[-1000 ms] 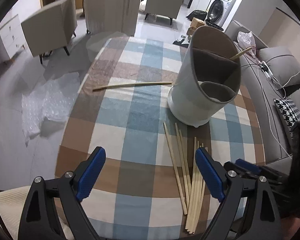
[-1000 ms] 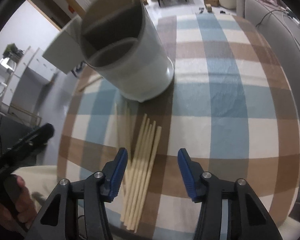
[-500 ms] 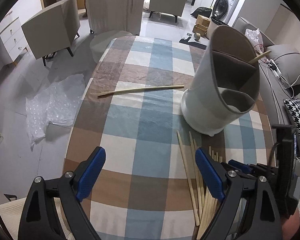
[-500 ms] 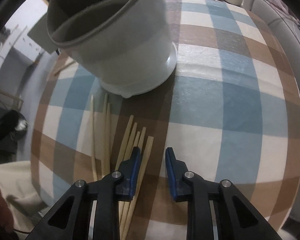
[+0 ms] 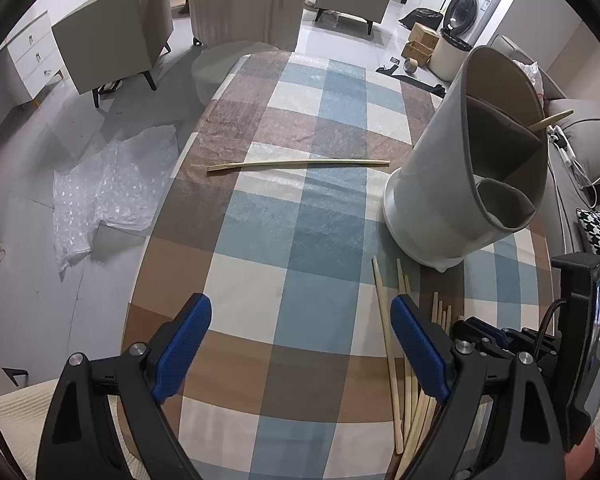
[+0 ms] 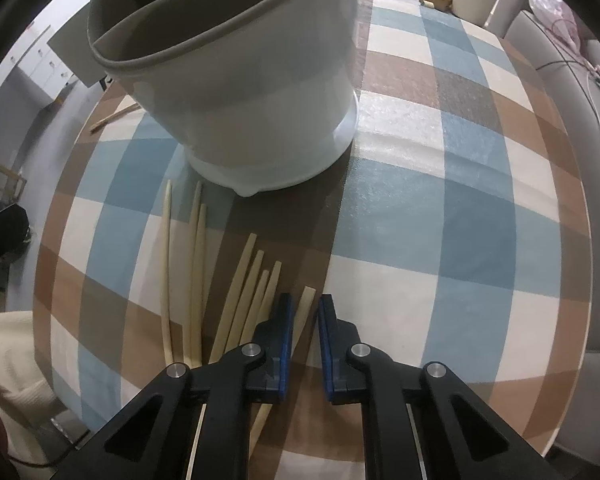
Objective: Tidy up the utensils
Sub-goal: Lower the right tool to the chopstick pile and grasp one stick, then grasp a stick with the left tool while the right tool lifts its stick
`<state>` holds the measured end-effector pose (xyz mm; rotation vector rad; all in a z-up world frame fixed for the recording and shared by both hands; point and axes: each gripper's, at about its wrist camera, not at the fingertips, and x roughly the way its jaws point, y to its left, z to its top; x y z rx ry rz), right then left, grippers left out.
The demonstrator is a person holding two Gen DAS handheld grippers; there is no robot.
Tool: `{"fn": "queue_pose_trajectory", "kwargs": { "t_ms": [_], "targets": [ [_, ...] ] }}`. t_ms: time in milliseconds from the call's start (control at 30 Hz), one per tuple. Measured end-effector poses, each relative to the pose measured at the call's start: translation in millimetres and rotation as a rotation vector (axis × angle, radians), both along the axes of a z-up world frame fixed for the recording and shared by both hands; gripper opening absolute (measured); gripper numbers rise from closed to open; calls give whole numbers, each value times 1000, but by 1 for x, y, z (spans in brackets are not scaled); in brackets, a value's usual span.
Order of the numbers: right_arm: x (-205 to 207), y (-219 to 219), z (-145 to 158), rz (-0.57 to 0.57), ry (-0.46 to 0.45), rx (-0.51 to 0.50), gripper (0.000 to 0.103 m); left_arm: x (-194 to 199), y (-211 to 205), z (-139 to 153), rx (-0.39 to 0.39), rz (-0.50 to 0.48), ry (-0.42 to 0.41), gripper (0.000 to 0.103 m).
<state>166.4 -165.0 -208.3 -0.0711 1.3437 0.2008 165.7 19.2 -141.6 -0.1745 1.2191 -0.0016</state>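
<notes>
Chopsticks lie in a loose fan on the checked tablecloth, their tips pointing toward the holder, and the right gripper sits low over the rightmost one. Its blue-padded jaws are narrowed to a slim gap with that stick running between them; whether the pads actually press on it cannot be told. The neighbouring sticks lie just to the left of the jaws, four close together, then three longer ones further left, apart from the first group.

Beyond the fan stands the utensil holder, a tall pale container with a grey rim and a white base, its foot just past the stick tips. In the left wrist view its inside is split into compartments, and one chopstick leans out of the far one.

The left gripper hovers over the cloth with its jaws spread wide and nothing between them. The fan of sticks lies beside and partly under its right finger, and the right gripper's black frame shows just beyond that. A single chopstick lies crosswise on the cloth well away from the rest, left of the holder. Bubble wrap lies on the floor beside the table.
</notes>
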Motion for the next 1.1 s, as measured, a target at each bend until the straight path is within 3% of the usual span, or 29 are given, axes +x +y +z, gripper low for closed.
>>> {"fn": "queue_pose_trajectory", "kwargs": {
  "t_ms": [233,367,567,833,1100],
  "targets": [
    [-7,17,-1,29,-41,-23,15,1,1,-5,9,4,19,88],
    [-15,17,-1,18,-53,2,6,4,-1,-10,13,4,41,88],
    [-13,-10,12,-57,-78,100,4,10,-9,-22,2,-18,84,88],
    [-13,-65,40,-253,-119,349,4,20,-31,-36,-27,-51,134,88],
    [4,-102,63,-341,-143,467,4,33,-41,-52,-12,-21,175,83]
  ]
}}
